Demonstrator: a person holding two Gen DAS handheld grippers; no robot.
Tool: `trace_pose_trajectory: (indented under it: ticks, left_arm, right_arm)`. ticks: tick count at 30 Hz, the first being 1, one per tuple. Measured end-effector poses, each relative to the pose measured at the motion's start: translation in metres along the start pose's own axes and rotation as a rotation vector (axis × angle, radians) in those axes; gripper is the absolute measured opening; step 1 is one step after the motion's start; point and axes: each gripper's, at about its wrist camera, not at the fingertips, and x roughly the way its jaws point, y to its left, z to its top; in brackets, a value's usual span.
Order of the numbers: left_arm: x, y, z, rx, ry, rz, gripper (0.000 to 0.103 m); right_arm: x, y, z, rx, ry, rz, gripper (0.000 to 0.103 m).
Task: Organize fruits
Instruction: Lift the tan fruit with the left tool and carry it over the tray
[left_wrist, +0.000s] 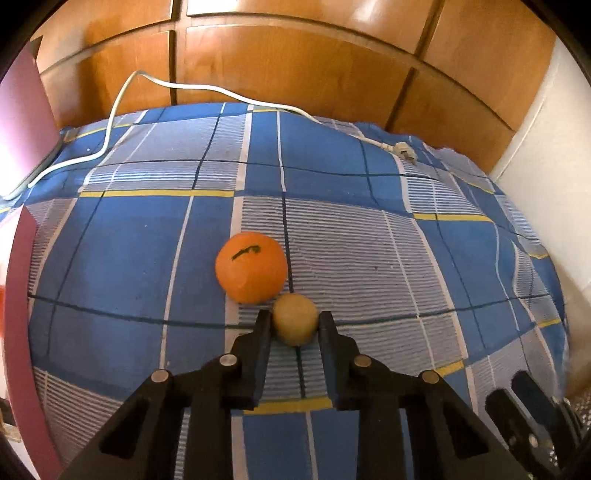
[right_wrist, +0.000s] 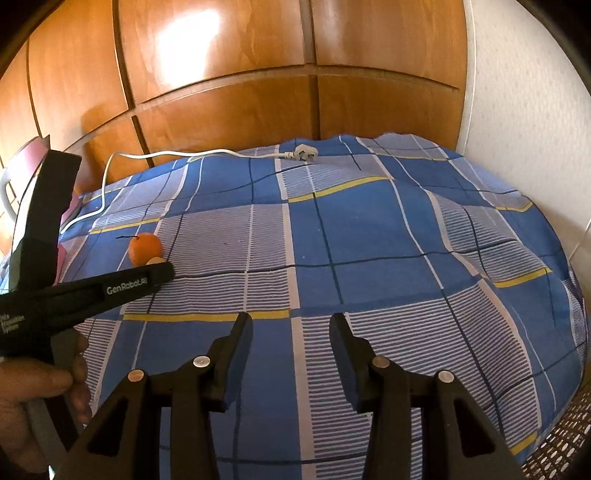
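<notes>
Left gripper jaws clamped on small yellow fruit | right gripper jaws apart, empty

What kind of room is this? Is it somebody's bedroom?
Probably a bedroom. There is a bed with a blue checked sheet, tall wooden wardrobe doors right behind it, and a white power cord trailing across the sheet.

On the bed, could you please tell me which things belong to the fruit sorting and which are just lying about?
Part of the job:
- orange, resting on the bedspread
- small yellow fruit, touching the orange, gripped by the left gripper

Just lying about:
- white cable with its plug
- checked bedspread
- maroon board at the edge
</notes>
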Motion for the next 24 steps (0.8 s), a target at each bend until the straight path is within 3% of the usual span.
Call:
trace_pose_trajectory:
  ticks: [13,15,20,24]
  left_arm:
    - [-0.051,0.008,-0.07,0.139,-0.014,0.008,0.026]
    - [-0.057,0.009,-0.081,0.161,-0.05,0.008,0.026]
    - [-0.063,0.012,-0.089,0.139,-0.058,-0.002,0.025]
    - [-0.068,0.018,-0.091,0.125,-0.053,-0.013,0.015]
  right_arm:
    - [-0.008,0.022,0.002,-0.063,-0.02,0.036,0.044]
    - [-0.01,0.027,0.002,-0.077,-0.025,0.036,0.044]
    - [-0.015,0.039,0.002,-0.115,-0.031,0.036,0.044]
    - [-0.021,0.05,0.001,-0.157,-0.041,0.029,0.044]
